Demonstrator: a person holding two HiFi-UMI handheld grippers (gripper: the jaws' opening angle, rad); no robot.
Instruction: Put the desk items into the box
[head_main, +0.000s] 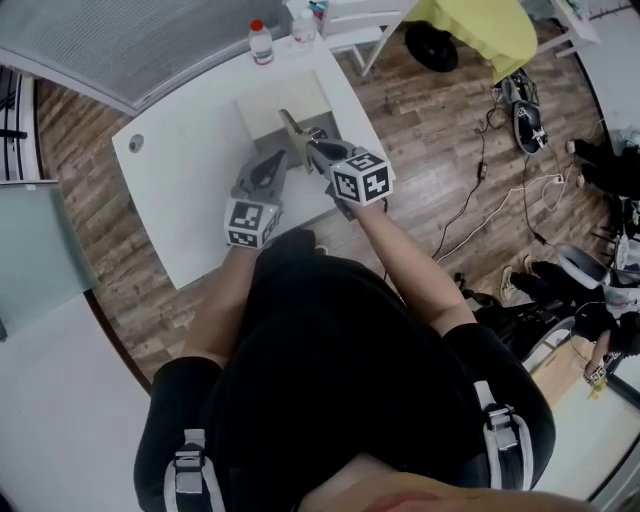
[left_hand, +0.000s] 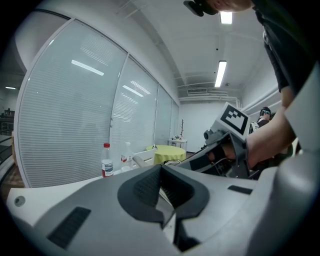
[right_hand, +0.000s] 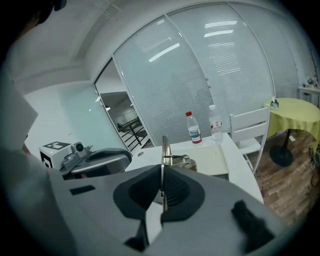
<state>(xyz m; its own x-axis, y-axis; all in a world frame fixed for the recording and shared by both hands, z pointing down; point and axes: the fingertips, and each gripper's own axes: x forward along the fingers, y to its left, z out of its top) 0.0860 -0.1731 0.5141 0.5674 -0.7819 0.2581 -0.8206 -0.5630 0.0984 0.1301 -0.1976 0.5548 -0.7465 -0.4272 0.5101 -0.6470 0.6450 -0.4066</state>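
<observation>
Right gripper clamps a thin metal piece (upright, edge-on) near the box. Left gripper: jaws together, nothing between them.

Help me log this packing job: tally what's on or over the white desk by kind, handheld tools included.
Bottles: 2
Box: 1
Handheld tools, left tool and right tool: 2
Thin flat piece gripped in the right tool: 1
Total: 6
</observation>
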